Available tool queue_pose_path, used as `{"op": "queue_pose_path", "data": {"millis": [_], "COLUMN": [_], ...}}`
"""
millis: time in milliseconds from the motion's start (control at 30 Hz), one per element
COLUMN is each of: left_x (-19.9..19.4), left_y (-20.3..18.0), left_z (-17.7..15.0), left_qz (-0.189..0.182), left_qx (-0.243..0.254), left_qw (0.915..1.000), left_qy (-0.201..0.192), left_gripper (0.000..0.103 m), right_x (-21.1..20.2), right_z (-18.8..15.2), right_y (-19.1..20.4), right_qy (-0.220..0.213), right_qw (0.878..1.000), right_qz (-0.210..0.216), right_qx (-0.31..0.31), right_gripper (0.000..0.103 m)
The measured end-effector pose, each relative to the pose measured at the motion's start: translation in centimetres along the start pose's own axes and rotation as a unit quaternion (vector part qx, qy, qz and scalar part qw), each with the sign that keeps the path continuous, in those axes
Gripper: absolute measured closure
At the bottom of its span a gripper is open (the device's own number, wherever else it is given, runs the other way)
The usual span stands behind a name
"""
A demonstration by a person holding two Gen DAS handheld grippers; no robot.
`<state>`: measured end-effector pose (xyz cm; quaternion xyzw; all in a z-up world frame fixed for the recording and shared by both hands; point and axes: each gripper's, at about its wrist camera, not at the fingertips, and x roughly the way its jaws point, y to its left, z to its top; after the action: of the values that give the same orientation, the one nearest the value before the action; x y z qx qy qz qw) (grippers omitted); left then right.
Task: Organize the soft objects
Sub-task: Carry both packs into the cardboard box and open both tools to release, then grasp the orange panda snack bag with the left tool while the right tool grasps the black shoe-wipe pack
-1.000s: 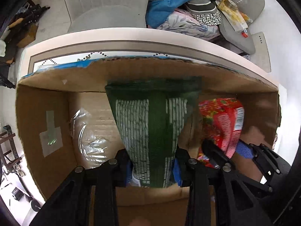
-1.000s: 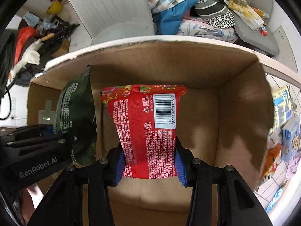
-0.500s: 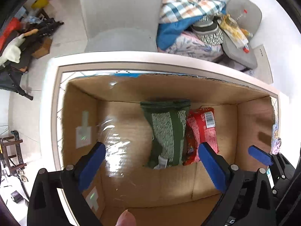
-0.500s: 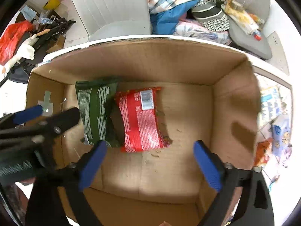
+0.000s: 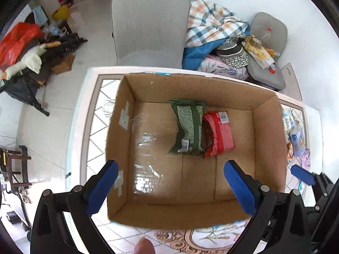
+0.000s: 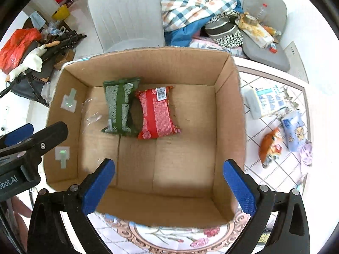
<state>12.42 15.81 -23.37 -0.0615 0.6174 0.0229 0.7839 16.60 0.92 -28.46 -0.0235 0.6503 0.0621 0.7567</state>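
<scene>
You hold the left gripper (image 5: 170, 187) and the right gripper (image 6: 169, 185) above the cardboard box (image 6: 227, 110), both with jaws spread wide and gripping nothing. On the box floor, the green packet (image 6: 120, 108) and the red packet (image 6: 157, 114) lie flat, touching side by side, near the far wall.

Place: a lived-in home room.
Evidence: pale grey padded chair (image 5: 148, 21), plaid blanket heap (image 5: 209, 25), floral-patterned tabletop (image 6: 275, 127), cluttered tiled floor (image 5: 93, 38).
</scene>
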Motion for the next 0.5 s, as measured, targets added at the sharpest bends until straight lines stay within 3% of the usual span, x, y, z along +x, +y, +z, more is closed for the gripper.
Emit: {"op": "queue_pose_path", "data": {"millis": [500], "left_x": [-7.4], "left_y": [-2.3], "left_z": [-5.4], "left_qz": [0.012], "left_qx": [0.023], "left_qw": [0.9989], "left_qy": [-0.040], "left_gripper": [0.001], "right_x": [-9.5], "right_z": [-7.6], "right_y": [-1.0], "right_qy": [-0.051], "right_qw": [0.998], "right_qz": [0.044], "right_qx": [0.002], "right_gripper": [0.000]}}
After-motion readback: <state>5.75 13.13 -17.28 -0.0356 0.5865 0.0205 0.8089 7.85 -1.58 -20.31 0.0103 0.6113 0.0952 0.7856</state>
